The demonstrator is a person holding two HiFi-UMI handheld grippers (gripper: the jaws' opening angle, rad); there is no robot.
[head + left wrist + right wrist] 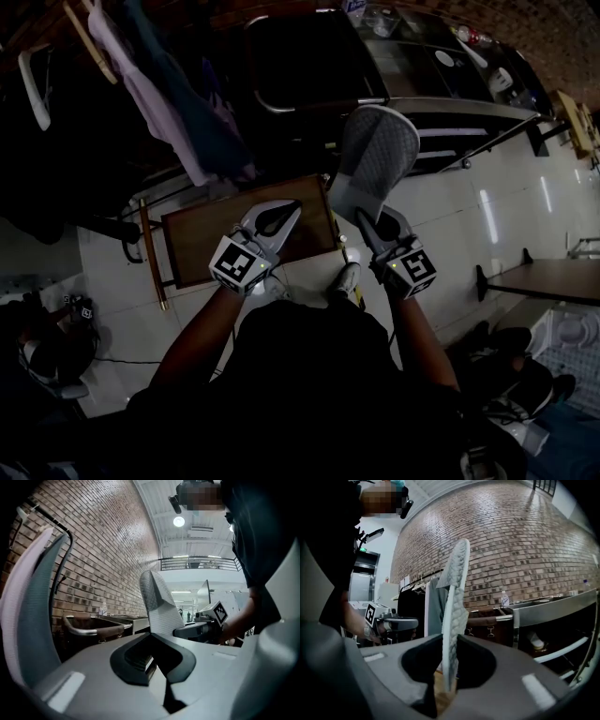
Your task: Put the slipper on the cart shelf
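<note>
While the right claw (367, 223) clenches one end of the grey slipper (377, 155), holding it up on edge in the air just in front of the steel cart (450, 108), the left claw (289, 212) hangs pinched together and empty over a brown wooden surface (202, 248)
</note>
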